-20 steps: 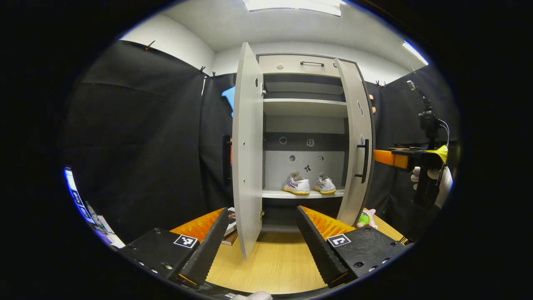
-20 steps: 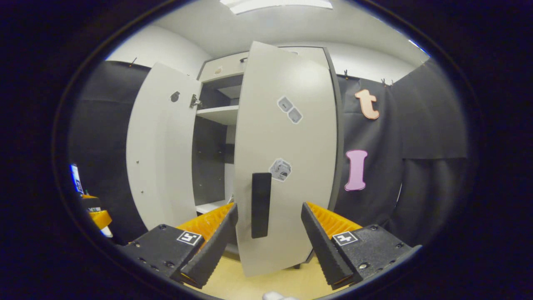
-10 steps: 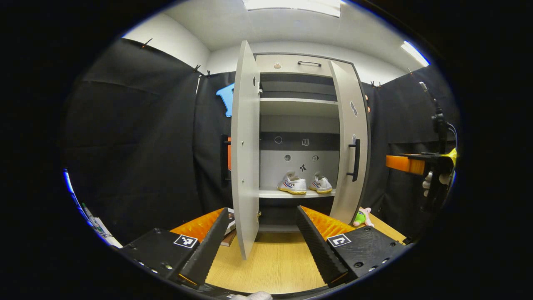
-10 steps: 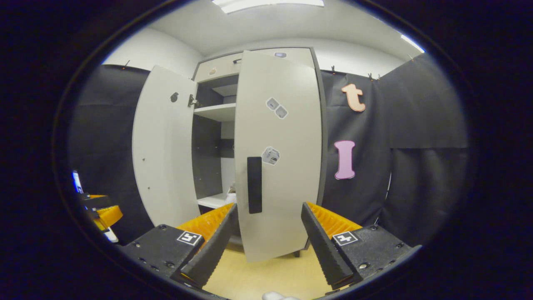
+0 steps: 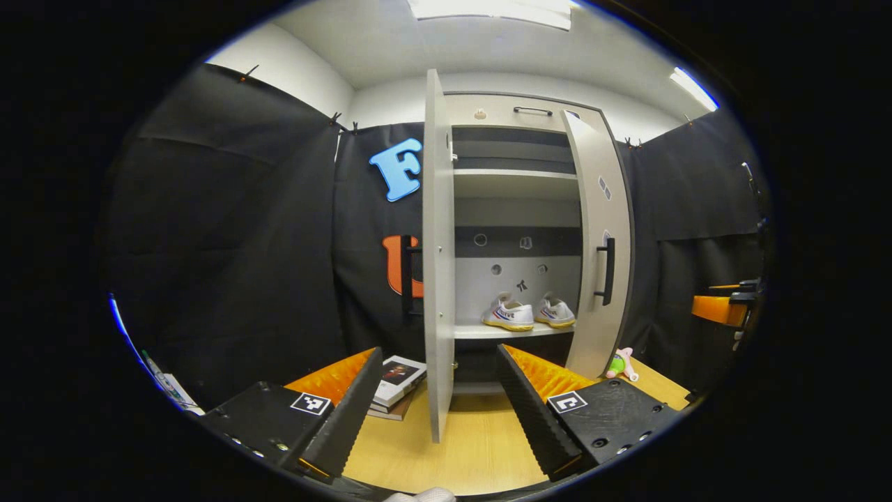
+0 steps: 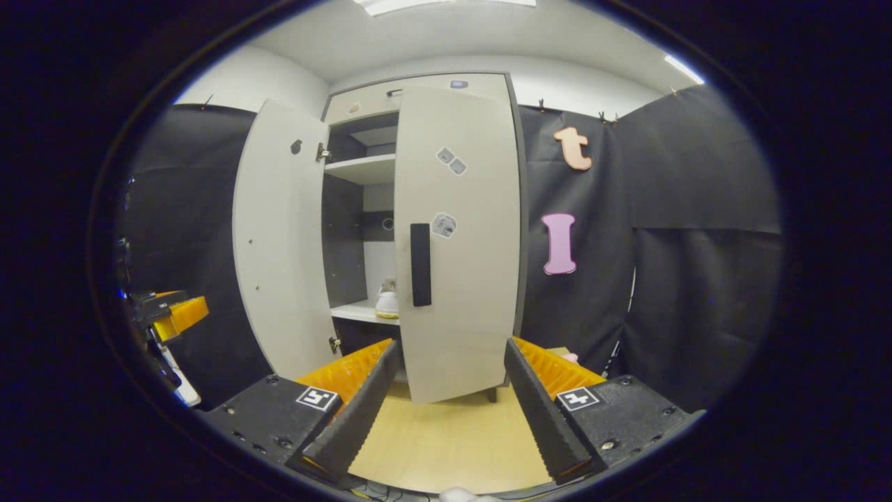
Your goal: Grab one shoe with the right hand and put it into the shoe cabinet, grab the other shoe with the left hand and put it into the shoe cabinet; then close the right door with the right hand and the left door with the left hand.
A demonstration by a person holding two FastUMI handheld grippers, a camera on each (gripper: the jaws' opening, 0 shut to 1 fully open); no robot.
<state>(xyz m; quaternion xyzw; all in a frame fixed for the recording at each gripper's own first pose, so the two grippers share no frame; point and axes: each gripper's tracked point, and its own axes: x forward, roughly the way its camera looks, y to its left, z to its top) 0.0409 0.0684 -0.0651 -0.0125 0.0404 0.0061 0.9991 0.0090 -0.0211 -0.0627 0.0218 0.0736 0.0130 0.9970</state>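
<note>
both grippers have been drawn back from the tall grey shoe cabinet [image 5: 516, 111] since a second ago. the left gripper [image 5: 439, 404] and right gripper [image 6: 449, 408] are held with jaws spread, empty. two white canvas shoes [image 5: 528, 314] are on a shelf. the stiff grey left door [image 5: 437, 265], probably light on its hinges, is best pushed flat near its free edge.

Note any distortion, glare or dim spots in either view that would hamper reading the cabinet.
Left gripper view: fisheye bows the left door; ceiling light blown out; shoes on their shelf sharp and evenly lit. Right gripper view: right door bulges outward; interior behind it shadowed.
</note>
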